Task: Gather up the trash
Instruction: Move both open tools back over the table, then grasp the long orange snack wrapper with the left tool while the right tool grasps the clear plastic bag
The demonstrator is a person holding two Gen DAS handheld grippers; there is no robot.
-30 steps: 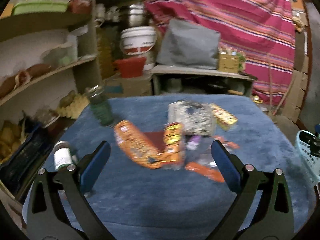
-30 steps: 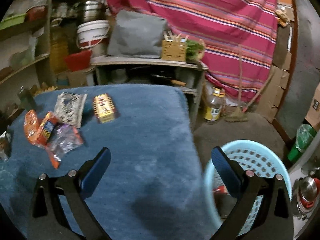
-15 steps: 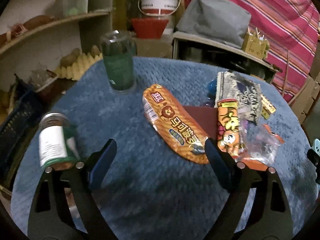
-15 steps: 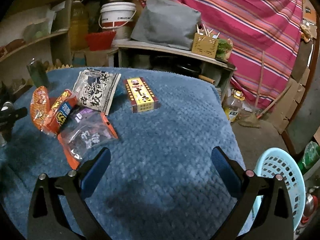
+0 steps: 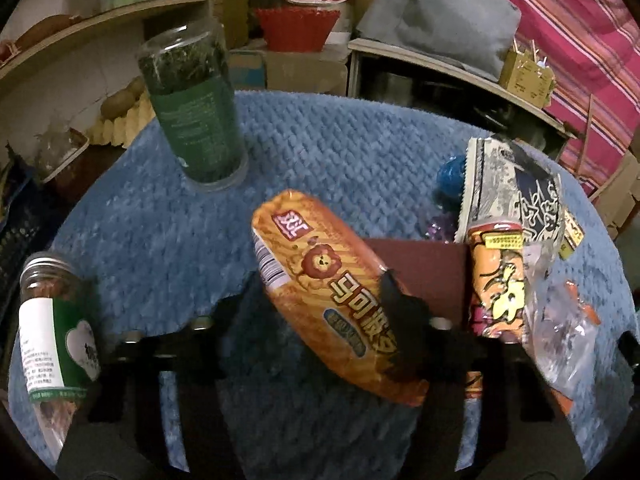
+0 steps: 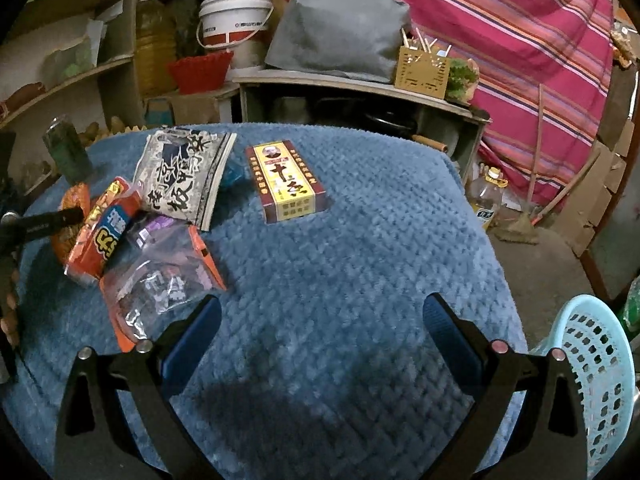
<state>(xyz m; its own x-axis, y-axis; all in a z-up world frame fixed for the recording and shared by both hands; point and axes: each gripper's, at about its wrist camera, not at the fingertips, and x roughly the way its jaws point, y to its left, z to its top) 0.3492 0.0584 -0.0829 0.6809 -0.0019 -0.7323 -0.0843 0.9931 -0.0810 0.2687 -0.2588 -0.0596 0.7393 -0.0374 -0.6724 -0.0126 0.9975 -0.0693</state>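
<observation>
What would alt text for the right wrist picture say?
An open two-fingered claw hovers over a blue textured tablecloth. Snack wrappers are piled at left beside a yellow-and-red box, and a light blue basket stands at right.

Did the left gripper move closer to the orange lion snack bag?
Yes. The left gripper moved forward toward the green-labelled glass jar, and now straddles the orange lion snack bag.

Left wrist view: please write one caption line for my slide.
Left gripper straddling the orange lion snack wrapper on the blue cloth.
</observation>
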